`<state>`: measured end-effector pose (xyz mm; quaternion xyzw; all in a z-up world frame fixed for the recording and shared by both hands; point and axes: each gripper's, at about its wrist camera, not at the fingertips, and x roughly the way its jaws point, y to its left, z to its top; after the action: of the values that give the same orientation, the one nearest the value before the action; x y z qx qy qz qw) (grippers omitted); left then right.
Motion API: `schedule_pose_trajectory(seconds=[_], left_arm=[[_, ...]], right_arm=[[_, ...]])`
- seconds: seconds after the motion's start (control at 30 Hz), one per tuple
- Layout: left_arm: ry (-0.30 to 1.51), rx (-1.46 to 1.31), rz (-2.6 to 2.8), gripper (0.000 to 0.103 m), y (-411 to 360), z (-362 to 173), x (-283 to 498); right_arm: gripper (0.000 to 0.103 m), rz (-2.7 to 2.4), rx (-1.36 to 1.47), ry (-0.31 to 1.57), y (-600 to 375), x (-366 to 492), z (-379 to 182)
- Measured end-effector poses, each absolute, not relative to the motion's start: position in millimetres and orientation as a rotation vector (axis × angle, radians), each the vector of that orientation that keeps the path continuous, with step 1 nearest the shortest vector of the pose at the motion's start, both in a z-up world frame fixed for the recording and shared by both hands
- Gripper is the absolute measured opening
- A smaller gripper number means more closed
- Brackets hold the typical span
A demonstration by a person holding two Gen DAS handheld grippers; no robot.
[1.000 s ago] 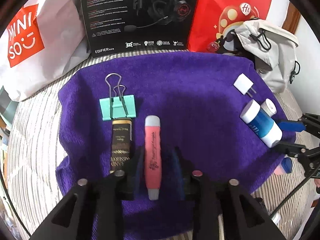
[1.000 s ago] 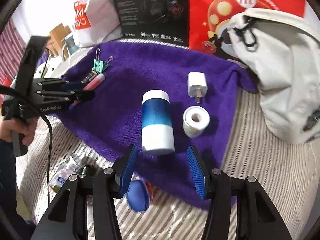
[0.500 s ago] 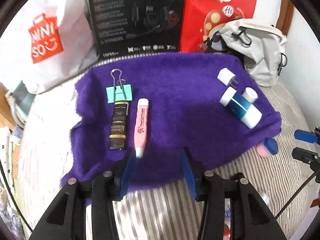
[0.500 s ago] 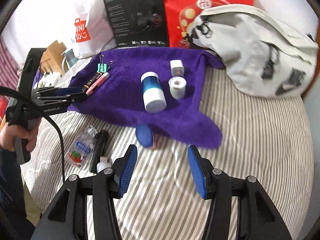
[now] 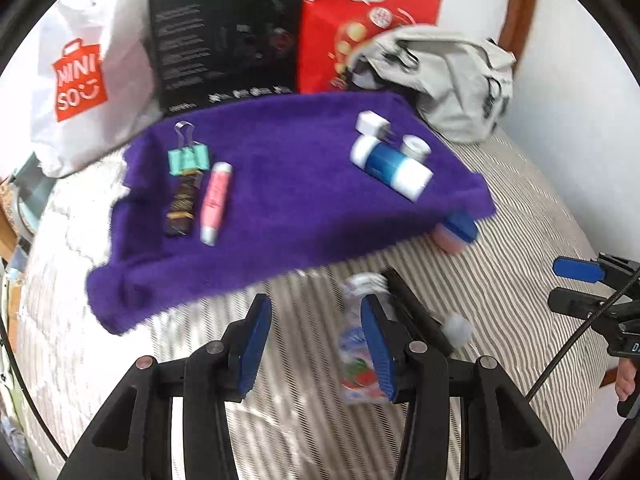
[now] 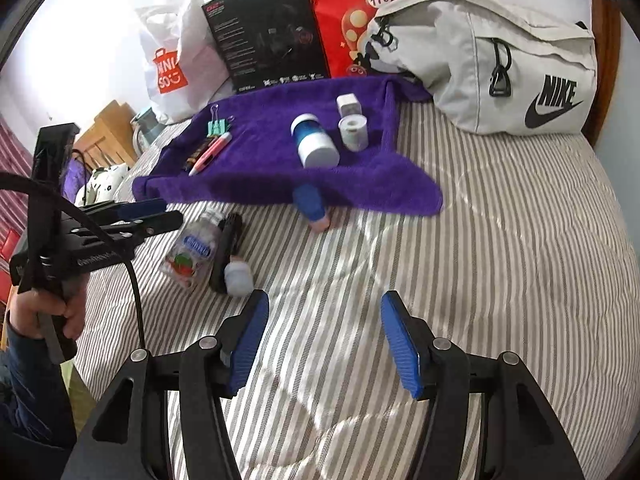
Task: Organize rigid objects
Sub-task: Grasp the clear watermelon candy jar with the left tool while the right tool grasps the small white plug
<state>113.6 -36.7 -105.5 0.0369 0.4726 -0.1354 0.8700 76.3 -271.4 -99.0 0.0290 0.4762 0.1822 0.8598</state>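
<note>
Fingers of the left gripper (image 5: 316, 340) are gaping empty; clear bottle (image 5: 358, 354) is lying just beside its right finger, lengthwise, nearer than the empty, parted right gripper (image 6: 324, 344).

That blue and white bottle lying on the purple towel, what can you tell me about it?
The bottle is a stout cylinder, seemingly plastic, with a blue middle band and white ends. It lies on its side on the purple towel, near its front right part. A small white roll sits close beside it and a white charger plug just behind. Neither claw touches it.
</note>
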Motion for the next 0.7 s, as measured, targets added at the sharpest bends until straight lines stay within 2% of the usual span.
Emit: schedule_pose_trajectory(seconds=[0.07, 0.53, 0.7], left_arm=[[0.980, 0.072, -0.309, 0.050, -43, -107, 108], [1.070, 0.118, -0.299, 0.050, -65, -140, 106], [1.040, 0.191, -0.290, 0.050, -72, -142, 103]], right_arm=[[0.058, 0.388, 0.054, 0.999, -271, 71, -99], [0.058, 0.396, 0.054, 1.021, -268, 62, -110], [0.058, 0.397, 0.058, 1.038, -266, 64, -117]])
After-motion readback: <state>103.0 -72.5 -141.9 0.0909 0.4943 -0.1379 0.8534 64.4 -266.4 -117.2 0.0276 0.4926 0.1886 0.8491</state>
